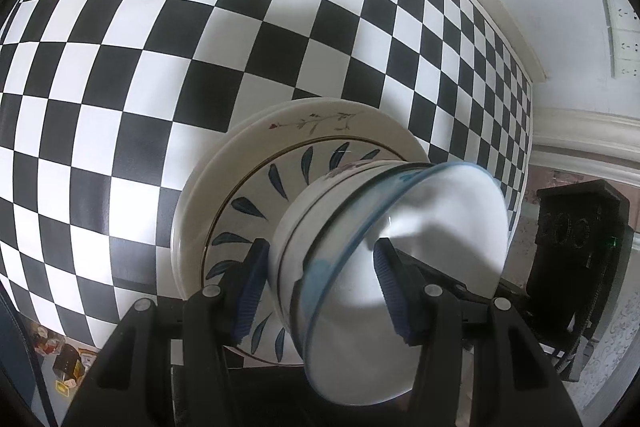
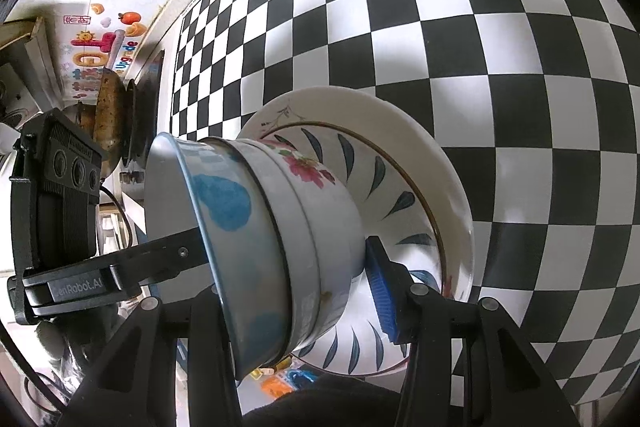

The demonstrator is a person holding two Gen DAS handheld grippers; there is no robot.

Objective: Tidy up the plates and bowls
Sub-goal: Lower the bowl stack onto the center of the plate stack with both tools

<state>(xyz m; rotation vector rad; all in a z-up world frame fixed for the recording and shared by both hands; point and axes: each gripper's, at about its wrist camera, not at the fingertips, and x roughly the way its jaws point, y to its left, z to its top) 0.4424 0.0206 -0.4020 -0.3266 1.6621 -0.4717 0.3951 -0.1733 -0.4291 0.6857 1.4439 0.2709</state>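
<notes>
Crockery stack (image 2: 304, 227), heavy and fragile, I grip between both jaws clamped on bowl walls opposite.

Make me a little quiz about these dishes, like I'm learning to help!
1. Which pattern covers the table? A stripes, B black and white squares, C dots.
2. True or false: the plate with blue leaves lies on a bigger white plate.
3. Fill in: the innermost bowl has a ___ rim.
Key: 1 B. 2 true. 3 blue.
</notes>
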